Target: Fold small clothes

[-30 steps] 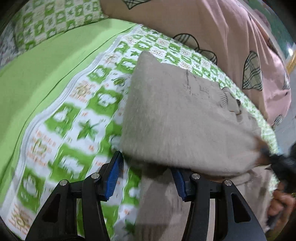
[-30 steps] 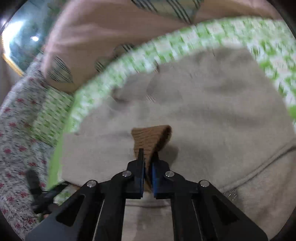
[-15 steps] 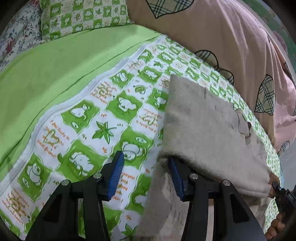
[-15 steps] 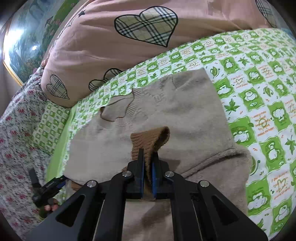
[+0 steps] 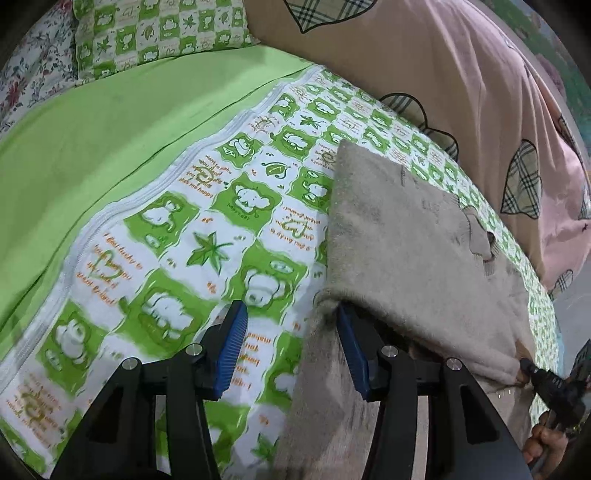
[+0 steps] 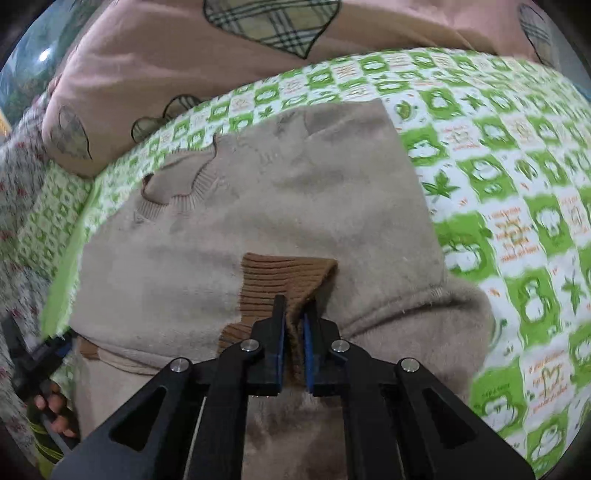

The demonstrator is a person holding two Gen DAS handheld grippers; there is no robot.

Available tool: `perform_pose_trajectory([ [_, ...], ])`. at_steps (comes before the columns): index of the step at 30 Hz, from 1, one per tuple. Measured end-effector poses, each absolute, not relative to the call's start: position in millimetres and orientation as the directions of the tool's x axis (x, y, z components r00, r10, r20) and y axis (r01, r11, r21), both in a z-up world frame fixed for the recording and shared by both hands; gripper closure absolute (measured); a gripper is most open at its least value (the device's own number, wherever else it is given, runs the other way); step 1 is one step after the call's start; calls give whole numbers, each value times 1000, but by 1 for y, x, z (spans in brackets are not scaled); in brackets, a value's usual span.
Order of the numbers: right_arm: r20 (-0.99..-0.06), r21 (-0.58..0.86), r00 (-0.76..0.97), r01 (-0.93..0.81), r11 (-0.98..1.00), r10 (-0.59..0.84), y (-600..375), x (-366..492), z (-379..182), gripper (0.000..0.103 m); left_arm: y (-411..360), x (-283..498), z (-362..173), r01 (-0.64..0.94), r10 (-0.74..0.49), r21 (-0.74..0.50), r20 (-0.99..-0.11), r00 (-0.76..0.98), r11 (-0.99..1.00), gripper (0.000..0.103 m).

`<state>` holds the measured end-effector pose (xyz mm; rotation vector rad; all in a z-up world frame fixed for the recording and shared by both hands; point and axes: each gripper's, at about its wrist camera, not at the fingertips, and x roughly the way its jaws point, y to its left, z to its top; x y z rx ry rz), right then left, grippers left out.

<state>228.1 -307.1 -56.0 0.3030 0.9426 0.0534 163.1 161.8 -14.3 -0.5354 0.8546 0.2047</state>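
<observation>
A beige knit sweater [image 6: 258,206] lies on the green patterned sheet [image 6: 517,229], folded over on itself with its neckline toward the far left. My right gripper [image 6: 295,306] pinches the sleeve's brown ribbed cuff [image 6: 280,273] over the sweater's body; its jaws are opening slightly with the cuff still between the pads. My left gripper [image 5: 291,314] stands open at the sweater's [image 5: 406,240] folded edge. One finger is tucked under the fold, the other is over bare sheet [image 5: 184,258]. Each gripper shows small at the edge of the other's view.
A pink quilt with plaid hearts [image 5: 424,55] is bunched along the far side, close behind the sweater. A plain green sheet [image 5: 110,129] and a checked pillow [image 5: 159,33] lie to the left. The person's hand [image 6: 55,410] shows at the lower left.
The sweater's folded half has come down and settled flat. My right gripper has carried the cuff across the body, and the cuff now lies lower on it. The left gripper has hardly moved.
</observation>
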Motion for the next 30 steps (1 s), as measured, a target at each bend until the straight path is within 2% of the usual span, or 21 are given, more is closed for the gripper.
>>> perform_pose_trajectory([
  [7,-737,316,649,84,945,189,-331,171,-19,90,144,103,-4,-215,-177,-386,-760,625,897,51],
  [8,-734,317,651,74,945,195,-336,158,-15,86,139,92,-2,-191,-182,-371,-763,620,909,48],
  [11,-732,323,651,72,944,201,-343,132,-9,62,126,57,-3,-126,-235,-382,-762,603,915,45],
  [12,-725,336,656,70,939,210,-347,120,-8,60,122,48,-4,-112,-252,-390,-763,596,914,43],
  [17,-712,398,646,45,916,277,-355,67,-14,60,100,-1,-16,-49,-305,-391,-785,539,919,42],
  [20,-731,377,624,30,926,277,-353,41,-18,60,90,-32,-24,-21,-325,-385,-805,496,923,42],
  [26,-758,398,574,29,917,311,-370,-19,-30,60,83,-68,-43,3,-404,-447,-804,435,894,41],
  [30,-748,479,527,7,878,404,-375,-44,-47,60,80,-70,-61,-5,-476,-517,-792,383,856,38],
])
